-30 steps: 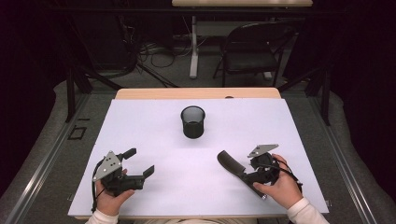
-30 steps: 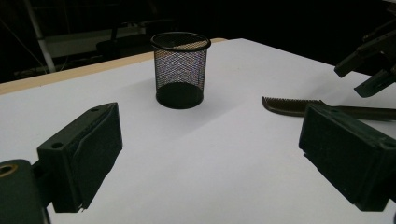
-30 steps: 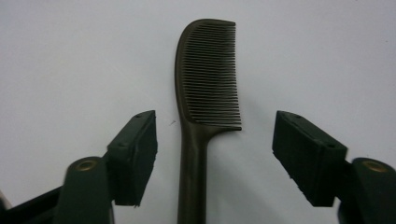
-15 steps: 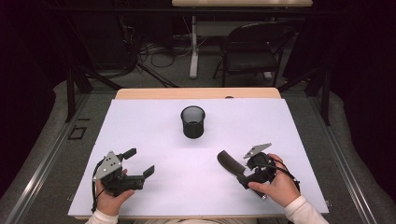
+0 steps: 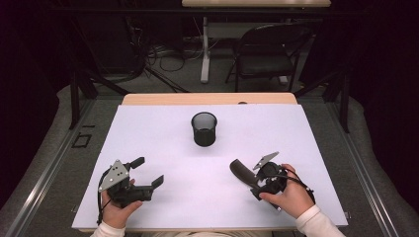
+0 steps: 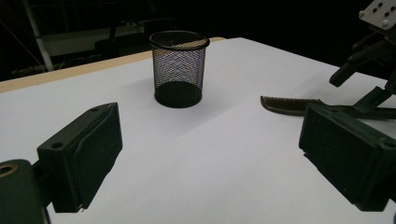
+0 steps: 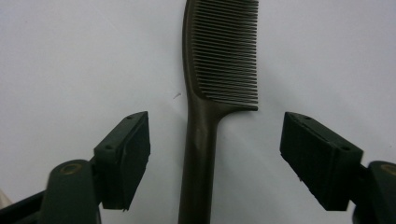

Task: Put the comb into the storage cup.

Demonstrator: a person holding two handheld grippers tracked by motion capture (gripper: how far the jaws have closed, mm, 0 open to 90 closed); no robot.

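Note:
A dark brown comb (image 5: 241,171) lies flat on the white table, teeth end pointing to the far left. My right gripper (image 5: 256,184) is open and low over its handle. In the right gripper view the comb (image 7: 219,70) runs up the middle, and the handle sits between the gripper's (image 7: 217,149) jaws with a gap on each side. A black mesh cup (image 5: 204,128) stands upright at the table's middle. My left gripper (image 5: 147,171) rests open and empty at the near left. The left gripper (image 6: 217,154) view looks past its jaws at the cup (image 6: 179,70) and comb (image 6: 289,103).
The white sheet (image 5: 148,133) covers the table, with a strip of wood at its far edge (image 5: 207,98). A black chair (image 5: 267,54) and cables stand on the floor beyond. The right gripper (image 6: 369,79) shows at the right edge of the left gripper view.
My right gripper has crept left and down, bringing its open jaws to either side of the comb's handle. The left gripper, cup and comb have stayed put.

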